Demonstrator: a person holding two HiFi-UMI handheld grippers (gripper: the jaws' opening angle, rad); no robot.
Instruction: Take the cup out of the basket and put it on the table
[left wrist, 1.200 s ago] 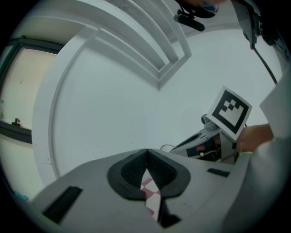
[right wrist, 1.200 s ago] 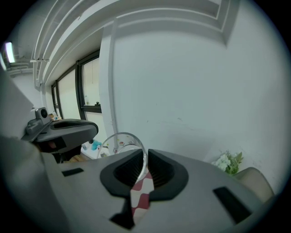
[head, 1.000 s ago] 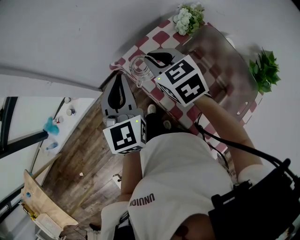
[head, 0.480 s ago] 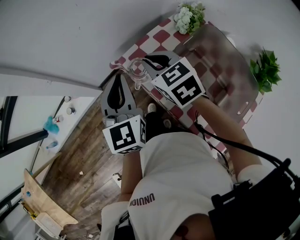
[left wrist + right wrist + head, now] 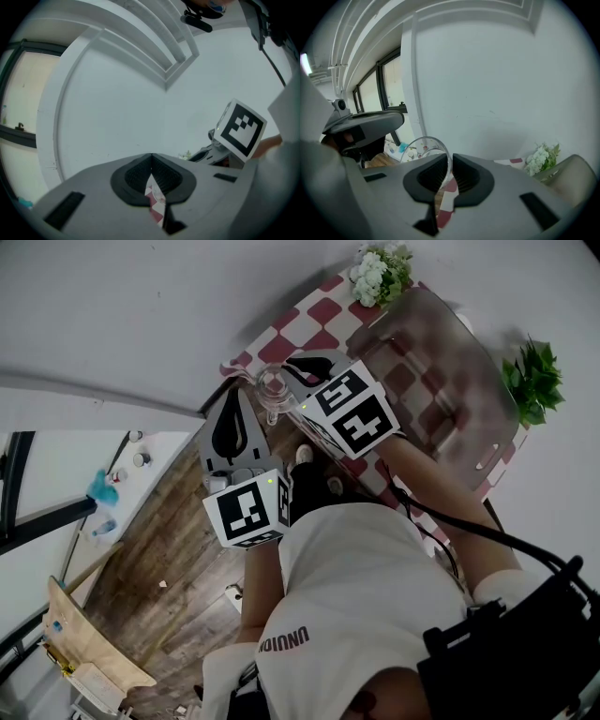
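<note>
Overhead first: holds the glass cup [image 5: 272, 385] over the checkered table's [image 5: 319, 310] near corner with the right gripper [image 5: 298, 371]; hangs the left gripper [image 5: 239, 399] just off the table's edge. Left gripper view: shows jaws pressed together, empty. Right gripper view: shows jaws pinching the cup's wall. Seems the set-down step; calls for lowering upright onto the table, then releasing.
</note>
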